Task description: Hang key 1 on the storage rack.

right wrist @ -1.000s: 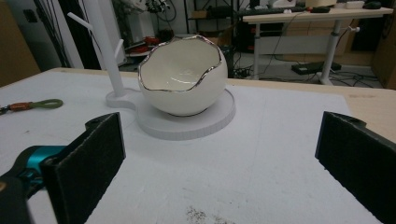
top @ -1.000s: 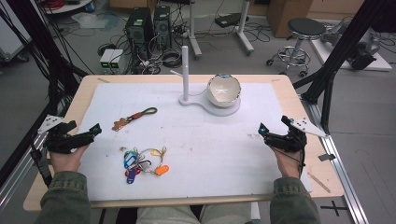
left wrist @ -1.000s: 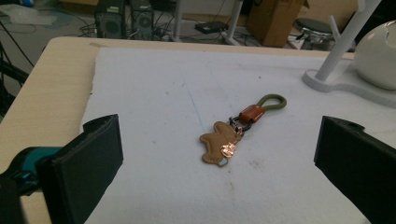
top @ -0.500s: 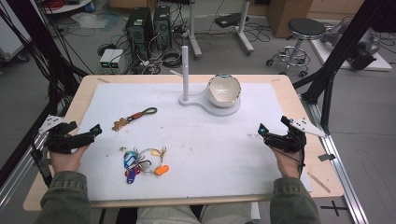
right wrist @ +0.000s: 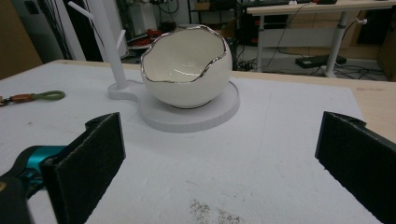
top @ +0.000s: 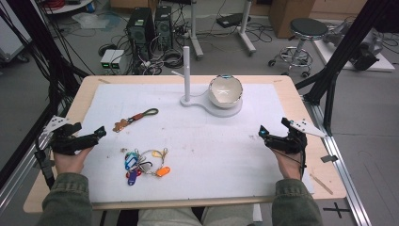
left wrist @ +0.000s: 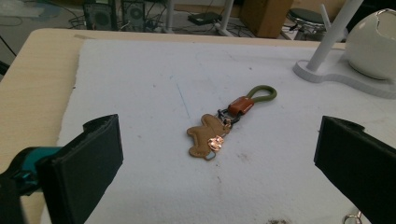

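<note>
A key ring with a brown leather figure and a green loop (top: 135,118) (left wrist: 219,128) lies on the white mat, ahead of my left gripper (top: 91,134) (left wrist: 219,172). That gripper rests open at the table's left edge, with nothing between its jaws. A bunch of colourful keys and tags (top: 143,165) lies near the front, to its right. My right gripper (top: 273,127) (right wrist: 219,168) stands open and holds nothing at the right side. It faces a white egg-shaped bowl (top: 226,92) (right wrist: 184,70) on a round white base (right wrist: 196,119).
A thin white pole with side pegs (top: 187,70) (right wrist: 109,42) rises from the same base, left of the bowl. The white mat (top: 211,141) covers most of the wooden table (top: 310,117). Computers, cables and a stool (top: 308,30) stand on the floor beyond.
</note>
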Tool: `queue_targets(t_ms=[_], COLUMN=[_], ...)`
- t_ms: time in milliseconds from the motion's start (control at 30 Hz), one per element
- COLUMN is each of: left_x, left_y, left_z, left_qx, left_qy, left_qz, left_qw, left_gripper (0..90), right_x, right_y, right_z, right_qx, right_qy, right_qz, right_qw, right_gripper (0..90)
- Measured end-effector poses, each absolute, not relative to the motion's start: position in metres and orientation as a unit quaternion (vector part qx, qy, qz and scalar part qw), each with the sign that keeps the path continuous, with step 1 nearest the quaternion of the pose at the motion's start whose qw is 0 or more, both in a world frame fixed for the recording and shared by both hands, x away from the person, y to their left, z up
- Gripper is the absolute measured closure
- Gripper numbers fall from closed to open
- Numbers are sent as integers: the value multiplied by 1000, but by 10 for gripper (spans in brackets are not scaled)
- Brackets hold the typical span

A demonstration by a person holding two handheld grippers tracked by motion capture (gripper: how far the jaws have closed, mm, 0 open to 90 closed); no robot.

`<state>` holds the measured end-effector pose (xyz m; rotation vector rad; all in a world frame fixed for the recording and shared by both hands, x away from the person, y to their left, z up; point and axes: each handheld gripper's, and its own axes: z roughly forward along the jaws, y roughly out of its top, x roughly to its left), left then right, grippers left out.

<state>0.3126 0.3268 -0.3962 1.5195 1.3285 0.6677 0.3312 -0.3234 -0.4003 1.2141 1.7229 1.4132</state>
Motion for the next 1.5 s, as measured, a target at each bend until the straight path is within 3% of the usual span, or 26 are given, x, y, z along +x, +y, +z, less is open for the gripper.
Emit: queue_targets(t_ms=[1500], left_x=[364], left_y=[293], left_z=[-378], left_qx=[699], left_qy=[498], left_qz=[232], left_qw=[457], left_gripper=[17], right_x=[332], right_y=[-317], right_z=[-403], right_qx=[453], right_qy=[663], right_qz=[521], right_qw=[289], right_gripper=[6])
